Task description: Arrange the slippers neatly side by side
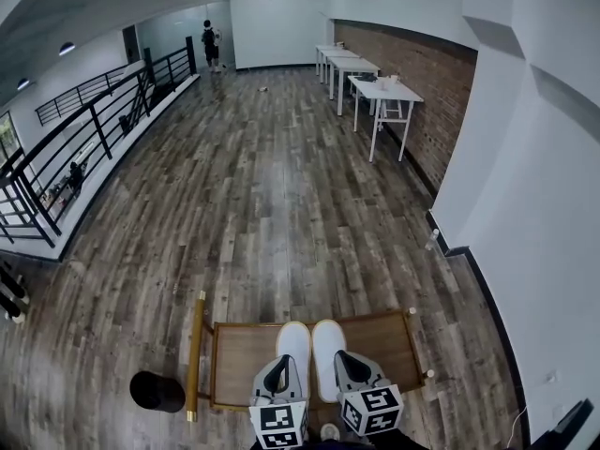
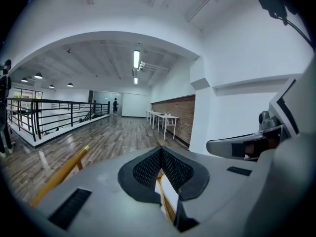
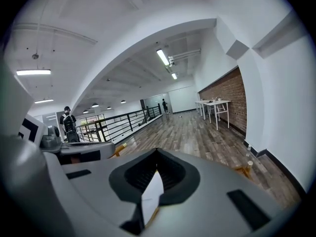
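Note:
Two white slippers lie side by side, toes pointing away, on a low wooden table (image 1: 242, 350): the left slipper (image 1: 294, 345) and the right slipper (image 1: 327, 343) touch along their inner edges. My left gripper (image 1: 279, 366) hovers over the left slipper's heel, jaws together, nothing in them. My right gripper (image 1: 349, 360) hangs over the right slipper's heel, also shut and empty. In the left gripper view the shut left gripper (image 2: 159, 152) shows a sliver of white slipper (image 2: 170, 194) below it. In the right gripper view the right gripper (image 3: 157, 153) is closed above its slipper (image 3: 151, 199).
The table has a gold frame (image 1: 194, 359). A black round object (image 1: 157, 391) sits on the wood floor at its left. White tables (image 1: 384, 92) line the brick wall at the right, a black railing (image 1: 84, 129) runs along the left, and a person (image 1: 212, 43) stands far off.

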`<state>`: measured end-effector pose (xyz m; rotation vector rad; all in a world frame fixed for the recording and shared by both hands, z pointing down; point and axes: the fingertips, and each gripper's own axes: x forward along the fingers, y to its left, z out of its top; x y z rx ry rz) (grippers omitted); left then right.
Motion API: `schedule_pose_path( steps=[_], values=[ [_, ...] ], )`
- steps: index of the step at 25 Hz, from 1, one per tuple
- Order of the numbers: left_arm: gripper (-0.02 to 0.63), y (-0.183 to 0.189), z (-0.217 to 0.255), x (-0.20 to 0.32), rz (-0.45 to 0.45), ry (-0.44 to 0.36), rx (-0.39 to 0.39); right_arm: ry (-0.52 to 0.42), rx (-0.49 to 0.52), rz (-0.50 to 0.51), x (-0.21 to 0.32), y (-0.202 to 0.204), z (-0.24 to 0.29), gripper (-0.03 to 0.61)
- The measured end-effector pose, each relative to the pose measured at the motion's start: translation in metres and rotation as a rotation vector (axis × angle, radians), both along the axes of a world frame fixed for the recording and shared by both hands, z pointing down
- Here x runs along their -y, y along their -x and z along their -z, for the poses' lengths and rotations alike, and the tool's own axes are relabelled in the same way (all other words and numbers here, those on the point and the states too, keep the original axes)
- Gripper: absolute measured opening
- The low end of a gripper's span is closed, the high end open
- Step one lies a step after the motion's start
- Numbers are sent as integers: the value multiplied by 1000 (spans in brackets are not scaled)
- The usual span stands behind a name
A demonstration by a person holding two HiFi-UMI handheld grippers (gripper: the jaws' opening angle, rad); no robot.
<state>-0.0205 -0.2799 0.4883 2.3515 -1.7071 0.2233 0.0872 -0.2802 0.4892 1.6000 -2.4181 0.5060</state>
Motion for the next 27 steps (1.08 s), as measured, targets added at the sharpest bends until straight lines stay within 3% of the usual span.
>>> schedule_pose_path(
  steps=[27],
  values=[
    [2, 0, -5, -3, -1, 7, 5, 29, -4, 3, -3, -3, -11, -2]
  ],
)
